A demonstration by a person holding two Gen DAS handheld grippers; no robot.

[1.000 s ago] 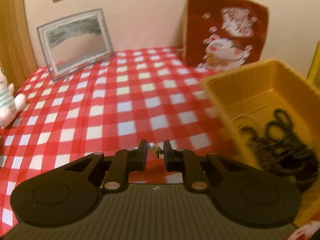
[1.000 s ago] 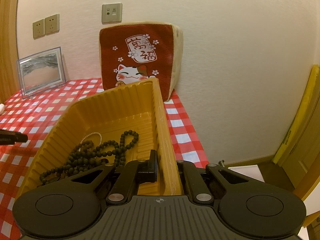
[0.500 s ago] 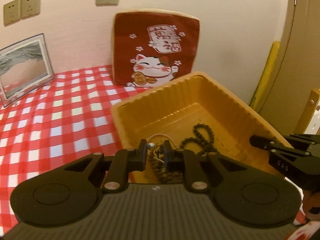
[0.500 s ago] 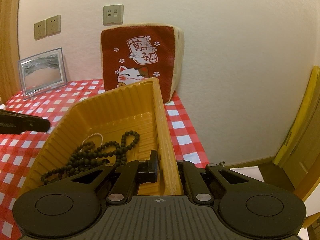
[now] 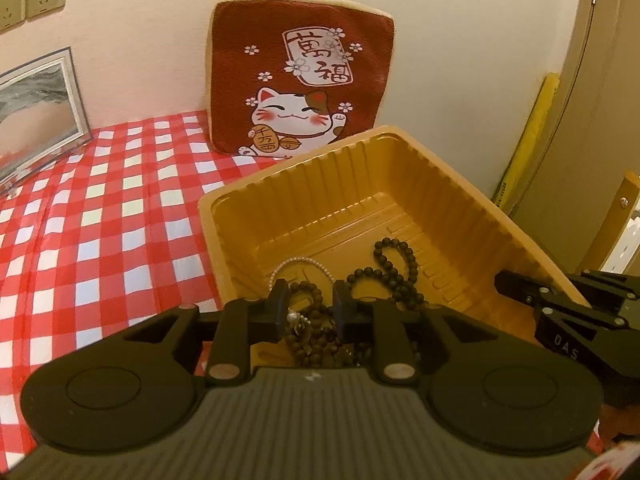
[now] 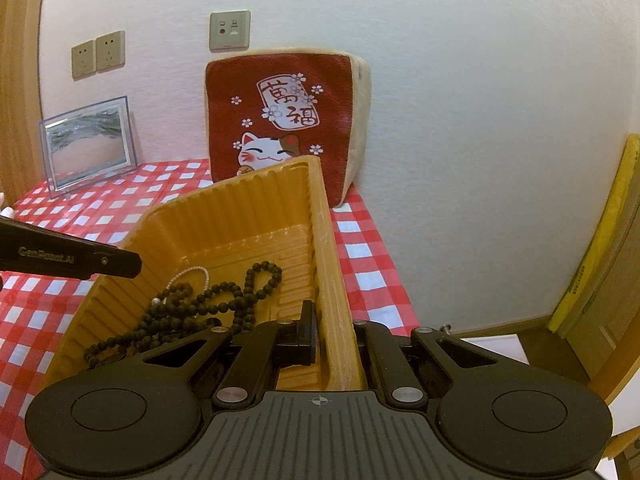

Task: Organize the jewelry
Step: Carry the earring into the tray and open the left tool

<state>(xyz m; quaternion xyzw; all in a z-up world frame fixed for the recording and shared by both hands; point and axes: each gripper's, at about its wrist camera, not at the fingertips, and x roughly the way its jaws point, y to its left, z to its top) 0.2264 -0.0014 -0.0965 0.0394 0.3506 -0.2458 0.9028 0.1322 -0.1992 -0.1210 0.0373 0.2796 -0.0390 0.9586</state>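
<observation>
Jewelry lies heaped in the ribbed yellow plastic tray on the bench's red-and-white checked cloth: a thin string of small white pearls at the left, long strands of dark round beads beside it. Far left, a clear-framed sand picture leans on the wall. The left claw hangs over the tray's near left side, its jaws just now parting, a small pearl earring loose between them. Behind stands a red lucky-cat cushion. The right claw is clamped on the tray's right wall.
</observation>
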